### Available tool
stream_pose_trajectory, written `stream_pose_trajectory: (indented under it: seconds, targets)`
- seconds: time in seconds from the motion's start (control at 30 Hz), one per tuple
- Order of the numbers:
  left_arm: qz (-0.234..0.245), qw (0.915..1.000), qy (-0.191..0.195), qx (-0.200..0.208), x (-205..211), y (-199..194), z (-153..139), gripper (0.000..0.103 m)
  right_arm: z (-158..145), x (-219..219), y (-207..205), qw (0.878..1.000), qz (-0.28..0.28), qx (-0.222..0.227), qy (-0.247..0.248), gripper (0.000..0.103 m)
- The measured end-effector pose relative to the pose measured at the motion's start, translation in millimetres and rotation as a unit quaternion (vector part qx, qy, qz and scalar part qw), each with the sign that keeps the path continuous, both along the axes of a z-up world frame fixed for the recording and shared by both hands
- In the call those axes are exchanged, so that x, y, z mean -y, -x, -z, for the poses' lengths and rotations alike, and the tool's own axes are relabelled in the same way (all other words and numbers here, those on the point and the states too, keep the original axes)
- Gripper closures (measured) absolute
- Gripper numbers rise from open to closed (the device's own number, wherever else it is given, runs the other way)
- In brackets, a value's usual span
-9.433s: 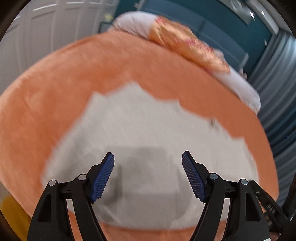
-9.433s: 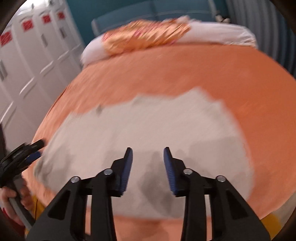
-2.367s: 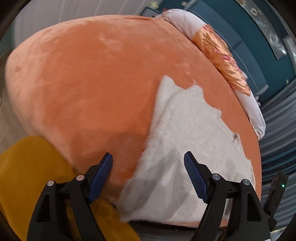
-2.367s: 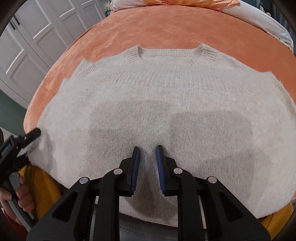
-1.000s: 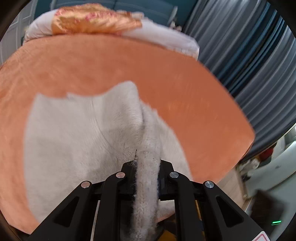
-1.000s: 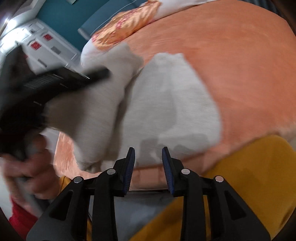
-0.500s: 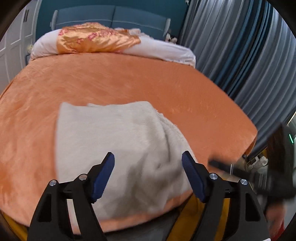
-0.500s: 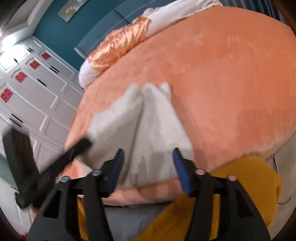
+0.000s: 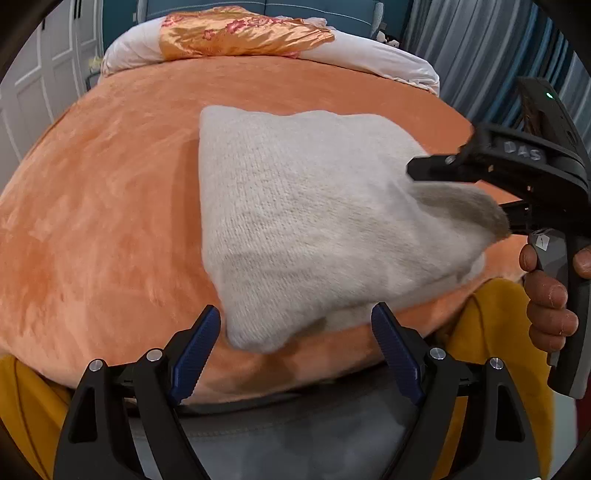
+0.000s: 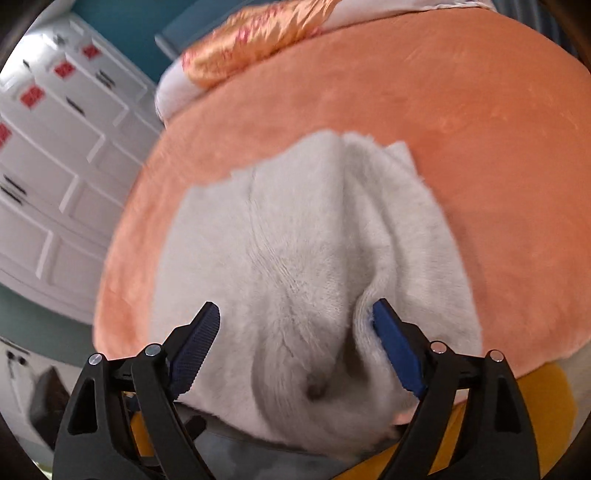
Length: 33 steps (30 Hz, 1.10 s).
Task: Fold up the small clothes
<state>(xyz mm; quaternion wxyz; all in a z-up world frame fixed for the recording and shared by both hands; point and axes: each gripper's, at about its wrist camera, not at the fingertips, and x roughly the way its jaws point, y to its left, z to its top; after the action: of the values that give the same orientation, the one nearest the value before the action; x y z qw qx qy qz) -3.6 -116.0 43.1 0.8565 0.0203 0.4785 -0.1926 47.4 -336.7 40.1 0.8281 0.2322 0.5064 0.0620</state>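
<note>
The sweater (image 9: 314, 221) lies roughly half-folded on the bed (image 9: 110, 221); both claws, left claw (image 9: 295, 350) and right claw (image 10: 295, 343), spread wide; sleeve (image 9: 461, 206) apparently remains.

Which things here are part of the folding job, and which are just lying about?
In the job:
- sweater, half folded
- left tool, open
- right tool, open, sweater bunched between its fingers
- orange bedspread, the work surface

Lying about:
- orange pillow
- white cupboards
- curtains
</note>
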Motion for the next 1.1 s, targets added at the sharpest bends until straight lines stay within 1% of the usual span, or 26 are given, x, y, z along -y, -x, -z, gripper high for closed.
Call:
stream_pose_trajectory:
  seconds: [0.03,0.07,0.1,0.13,0.17,0.2,0.23,0.3,0.33,0.37,0.4,0.43,0.47,0.5,0.53,0.57,0.63,0.7,0.77,0.9,0.93,0.97,1.03,1.07,1.1]
  targets:
    - [-0.001,1.0,-0.004,0.003,1,-1,2,0.022,2,-2,-2,1.0,-0.008,-0.002,0.01,0.044]
    - [-0.005,0.9999,-0.013,0.004,0,-3,5,0.022,1,-4,-3,1.0,-0.014,-0.003,0.023,0.073]
    - [-0.006,0.9999,-0.016,0.0,0,-5,8,0.026,0,-4,-4,0.999,-0.023,-0.002,0.027,0.084]
    - [-0.007,0.9998,-0.018,-0.004,-1,-6,10,0.032,-4,-3,-6,0.999,-0.028,0.003,0.018,0.088]
    - [-0.01,0.9997,-0.023,-0.008,-2,-8,11,0.034,-15,2,-4,0.999,-0.026,0.022,0.014,0.089]
    - [-0.011,0.9996,-0.026,-0.01,-5,-8,13,0.038,-29,6,0,0.999,-0.023,0.046,0.013,0.09]
    - [-0.012,0.9994,-0.03,-0.01,-7,-8,14,0.046,-43,11,6,0.997,-0.017,0.069,0.005,0.09]
    - [-0.012,0.9992,-0.036,-0.014,-11,-11,18,0.058,-63,21,16,0.995,-0.002,0.1,-0.009,0.091]
    - [-0.011,0.9992,-0.033,-0.019,-13,-13,19,0.061,-70,24,19,0.994,0.005,0.113,-0.006,0.091]
    - [-0.014,0.9992,-0.028,-0.024,-14,-15,21,0.063,-70,30,26,0.993,0.016,0.119,0.004,0.091]
    - [-0.017,0.9991,-0.026,-0.029,-15,-18,23,0.065,-62,33,26,0.994,0.022,0.109,0.012,0.091]
    - [-0.019,0.9989,-0.027,-0.034,-14,-19,25,0.069,-45,36,24,0.996,0.025,0.086,0.02,0.091]
    - [-0.02,0.9984,-0.03,-0.044,-12,-21,30,0.07,-13,40,19,0.998,0.026,0.041,0.03,0.091]
    - [-0.021,0.9981,-0.031,-0.049,-12,-22,33,0.07,16,42,15,0.999,0.024,0.001,0.028,0.091]
    - [-0.024,0.9978,-0.032,-0.053,-12,-23,36,0.07,31,42,13,0.999,0.026,-0.009,0.017,0.091]
    - [-0.026,0.9978,-0.035,-0.05,-12,-23,37,0.07,34,45,18,0.999,0.033,0.011,-0.001,0.091]
    - [-0.026,0.9977,-0.041,-0.048,-11,-21,34,0.07,27,46,20,0.999,0.036,0.014,-0.007,0.089]
    - [-0.023,0.9982,-0.036,-0.043,-10,-13,23,0.07,20,43,18,1.0,0.029,0.011,-0.004,0.087]
    - [-0.015,0.999,-0.026,-0.032,-11,-5,9,0.071,13,43,19,1.0,0.022,0.015,0.001,0.082]
    - [-0.003,0.9999,0.014,-0.004,-12,11,-28,0.071,-8,51,19,0.998,0.033,0.038,-0.022,0.076]
    - [-0.003,0.9997,0.024,0.0,-12,12,-35,0.067,-13,58,19,0.998,0.036,0.041,-0.023,0.07]
    - [-0.004,0.9993,0.036,0.006,-13,12,-41,0.065,-18,61,13,0.998,0.039,0.044,-0.022,0.066]
    - [-0.015,0.9979,0.059,0.02,-12,9,-56,0.062,-21,64,1,0.998,0.042,0.045,-0.014,0.05]
    - [-0.018,0.9969,0.072,0.026,-10,4,-62,0.062,-19,63,-10,0.998,0.041,0.04,-0.003,0.049]
    - [-0.02,0.9967,0.073,0.029,-8,-1,-65,0.06,-17,62,-18,0.999,0.038,0.034,0.0,0.049]
